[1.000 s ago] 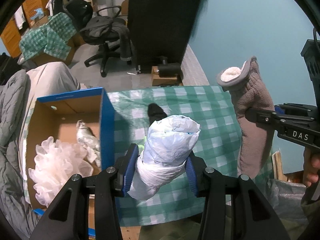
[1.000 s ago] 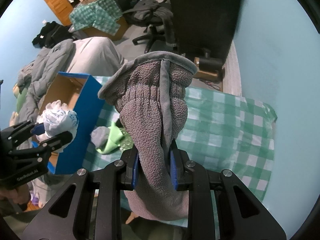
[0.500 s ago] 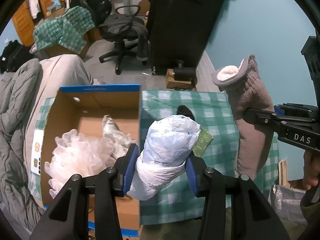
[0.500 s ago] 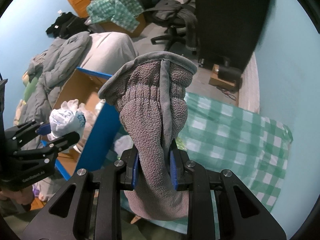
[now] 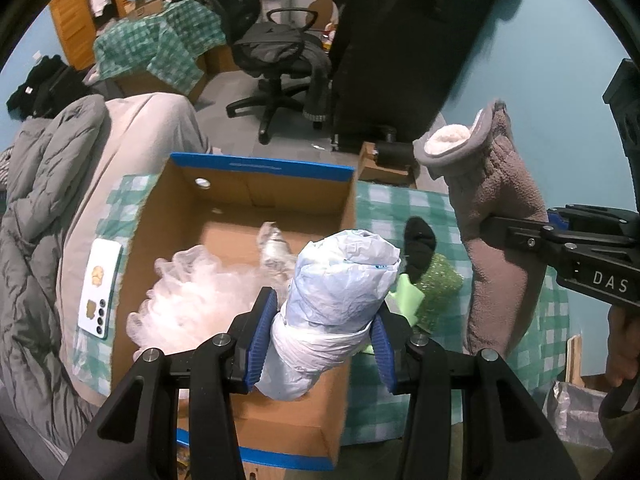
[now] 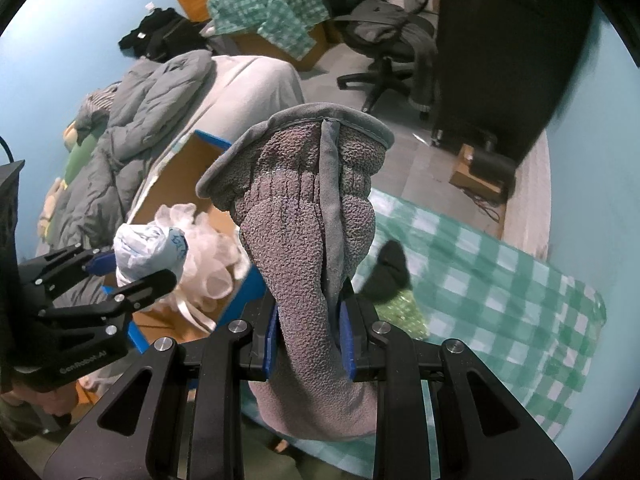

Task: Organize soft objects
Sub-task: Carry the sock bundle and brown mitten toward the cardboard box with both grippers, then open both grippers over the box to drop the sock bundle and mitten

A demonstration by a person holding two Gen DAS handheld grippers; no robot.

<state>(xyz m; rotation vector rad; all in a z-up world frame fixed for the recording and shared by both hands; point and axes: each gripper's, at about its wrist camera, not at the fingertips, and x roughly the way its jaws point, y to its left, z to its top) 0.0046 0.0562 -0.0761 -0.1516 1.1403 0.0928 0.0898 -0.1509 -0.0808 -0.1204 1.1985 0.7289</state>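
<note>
My left gripper (image 5: 322, 326) is shut on a rolled white plastic bag (image 5: 340, 280) and holds it above the right rim of an open cardboard box (image 5: 260, 188) with blue edges. The box holds a white mesh pouf (image 5: 192, 300) and a crumpled clear wrapper (image 5: 274, 242). My right gripper (image 6: 308, 338) is shut on a grey fleece glove (image 6: 308, 216), cuff up, held above the green checked cloth (image 6: 500, 280). The glove also shows in the left wrist view (image 5: 496, 216). A black sock (image 5: 420, 240) and a green sponge (image 5: 436, 288) lie on the cloth beside the box.
A white phone (image 5: 100, 288) lies left of the box. Grey jackets (image 5: 40, 208) are piled at the left. An office chair (image 5: 280, 60) and a black cabinet (image 5: 412, 40) stand beyond the table. A bin with a clear bag (image 5: 576, 412) sits at the lower right.
Both grippers have moved left with their loads. The plastic bag was over the cloth beside the box and now hangs over the box's right side. The glove has come closer to the box.
</note>
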